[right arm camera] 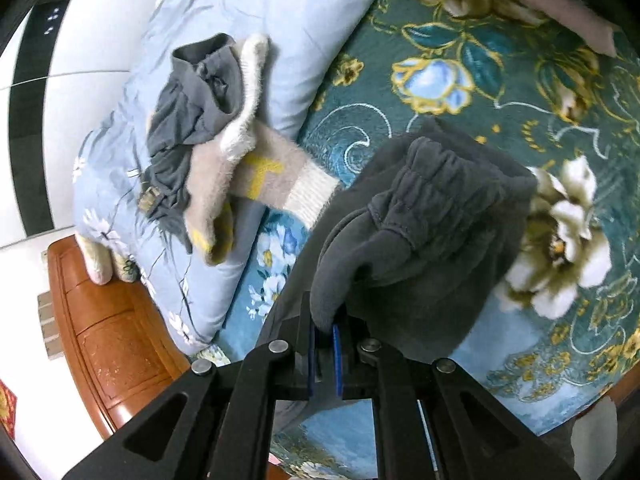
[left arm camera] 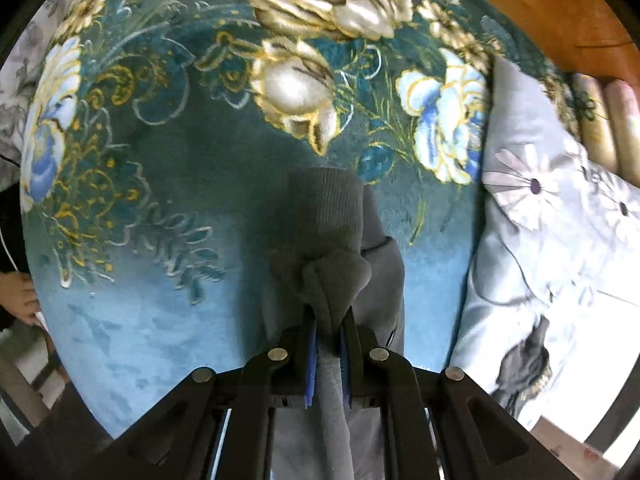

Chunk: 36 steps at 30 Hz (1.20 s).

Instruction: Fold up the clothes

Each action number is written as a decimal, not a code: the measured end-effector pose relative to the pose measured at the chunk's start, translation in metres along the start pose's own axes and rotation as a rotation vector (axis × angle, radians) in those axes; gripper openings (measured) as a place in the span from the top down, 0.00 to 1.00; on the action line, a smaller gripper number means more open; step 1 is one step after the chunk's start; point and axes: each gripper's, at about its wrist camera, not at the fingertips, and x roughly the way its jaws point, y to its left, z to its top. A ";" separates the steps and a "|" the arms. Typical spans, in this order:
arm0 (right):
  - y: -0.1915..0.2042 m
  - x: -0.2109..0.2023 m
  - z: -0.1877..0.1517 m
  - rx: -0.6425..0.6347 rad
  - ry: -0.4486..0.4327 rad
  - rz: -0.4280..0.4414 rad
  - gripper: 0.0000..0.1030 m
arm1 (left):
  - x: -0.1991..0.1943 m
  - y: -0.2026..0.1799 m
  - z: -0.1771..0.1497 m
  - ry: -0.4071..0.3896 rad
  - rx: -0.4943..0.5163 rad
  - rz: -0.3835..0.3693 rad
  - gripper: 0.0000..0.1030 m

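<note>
A dark grey fleece garment with a ribbed cuff (left arm camera: 326, 216) hangs from my left gripper (left arm camera: 328, 332), which is shut on a bunched fold of it above the teal floral blanket (left arm camera: 160, 184). In the right wrist view my right gripper (right arm camera: 325, 332) is shut on the same grey garment near its elastic waistband (right arm camera: 424, 200), and the cloth drapes over the blanket (right arm camera: 500, 92).
A pale blue floral pillow (right arm camera: 248, 12) lies at the left with a dark grey garment (right arm camera: 188, 112) and a beige-and-white fuzzy sweater (right arm camera: 248, 172) piled on it. The pillow also shows in the left wrist view (left arm camera: 536, 216). A wooden bed frame (right arm camera: 112, 344) edges the bed.
</note>
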 end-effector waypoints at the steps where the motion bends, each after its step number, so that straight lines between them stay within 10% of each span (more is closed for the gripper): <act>1: 0.003 0.006 0.006 0.014 0.006 -0.005 0.93 | 0.007 -0.005 0.002 0.003 -0.012 0.008 0.90; 17: 0.026 0.085 0.067 -0.049 0.058 -0.156 0.79 | 0.053 -0.038 0.010 0.095 0.159 -0.271 0.40; 20: 0.025 0.082 0.066 -0.057 0.030 -0.103 0.47 | 0.030 -0.011 0.008 0.014 0.203 -0.204 0.36; 36: 0.009 0.024 -0.009 -0.052 0.030 -0.044 0.45 | 0.048 0.031 0.014 0.006 0.186 -0.137 0.38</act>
